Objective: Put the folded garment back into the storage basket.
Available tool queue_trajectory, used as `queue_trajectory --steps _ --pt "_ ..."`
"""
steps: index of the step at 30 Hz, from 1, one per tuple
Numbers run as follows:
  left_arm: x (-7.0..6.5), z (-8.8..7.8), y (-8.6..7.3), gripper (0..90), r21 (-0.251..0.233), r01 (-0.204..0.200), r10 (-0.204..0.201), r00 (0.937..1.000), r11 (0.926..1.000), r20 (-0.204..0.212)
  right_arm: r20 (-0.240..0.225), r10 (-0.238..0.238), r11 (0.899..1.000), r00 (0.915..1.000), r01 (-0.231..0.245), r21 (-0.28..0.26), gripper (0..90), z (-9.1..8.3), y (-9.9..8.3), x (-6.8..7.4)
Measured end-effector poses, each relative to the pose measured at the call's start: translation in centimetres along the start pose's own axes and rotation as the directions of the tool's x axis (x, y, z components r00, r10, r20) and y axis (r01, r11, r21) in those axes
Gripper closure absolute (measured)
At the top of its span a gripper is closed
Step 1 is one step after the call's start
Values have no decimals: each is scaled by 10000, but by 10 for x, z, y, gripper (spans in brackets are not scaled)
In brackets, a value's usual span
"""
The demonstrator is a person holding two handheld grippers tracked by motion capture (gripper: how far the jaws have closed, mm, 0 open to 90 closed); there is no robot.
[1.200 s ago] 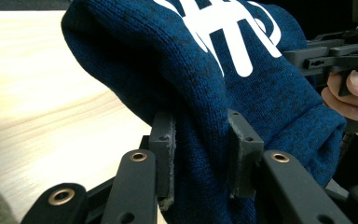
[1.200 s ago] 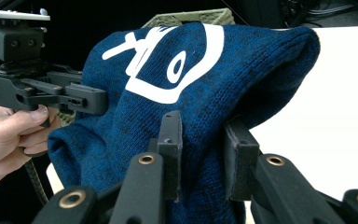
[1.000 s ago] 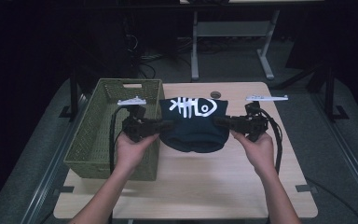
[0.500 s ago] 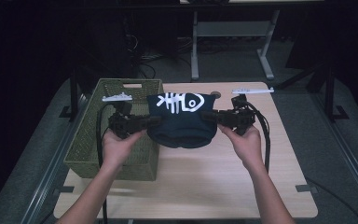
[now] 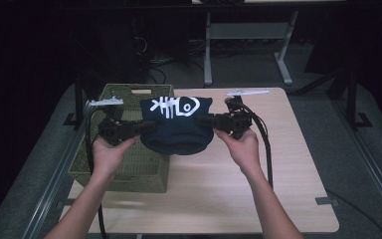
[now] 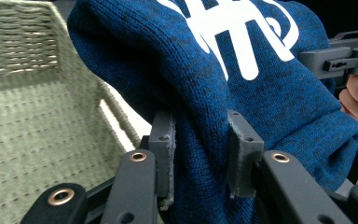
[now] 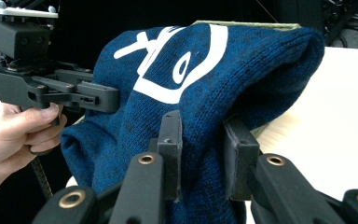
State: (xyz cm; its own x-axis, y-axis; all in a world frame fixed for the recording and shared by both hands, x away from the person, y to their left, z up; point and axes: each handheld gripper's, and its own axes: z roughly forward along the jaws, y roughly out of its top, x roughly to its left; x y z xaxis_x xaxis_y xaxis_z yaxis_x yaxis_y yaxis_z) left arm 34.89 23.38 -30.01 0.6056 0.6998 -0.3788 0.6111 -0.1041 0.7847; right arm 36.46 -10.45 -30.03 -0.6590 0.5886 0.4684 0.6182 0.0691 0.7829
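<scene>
Green woven basket [image 5: 129,164] on the bench [image 5: 278,189], its visible interior bare in the left gripper view. Left hand-held gripper [image 5: 146,127] clamps the left edge of a blue knit garment [image 5: 179,130], held aloft over the basket's right rim; right hand-held gripper [image 5: 204,120] clamps its right edge. The garment's white fish-bone print [image 5: 175,106] is cut off in both gripper views.

The folded dark-blue knit garment [image 5: 176,127] bears a white fish-skeleton print on its upper face. It hangs in the air, sagging in the middle, its left part over the right rim of the woven green basket [image 5: 124,159]. It seems clear of the table, though the high view is dim.
</scene>
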Motion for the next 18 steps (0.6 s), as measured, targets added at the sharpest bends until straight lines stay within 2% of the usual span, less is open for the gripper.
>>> queue_trajectory --steps 18 --pt "32 -31 -9 674 -121 358 -365 9976 9993 -591 -344 -163 9996 9993 170 211 718 47 8 18"
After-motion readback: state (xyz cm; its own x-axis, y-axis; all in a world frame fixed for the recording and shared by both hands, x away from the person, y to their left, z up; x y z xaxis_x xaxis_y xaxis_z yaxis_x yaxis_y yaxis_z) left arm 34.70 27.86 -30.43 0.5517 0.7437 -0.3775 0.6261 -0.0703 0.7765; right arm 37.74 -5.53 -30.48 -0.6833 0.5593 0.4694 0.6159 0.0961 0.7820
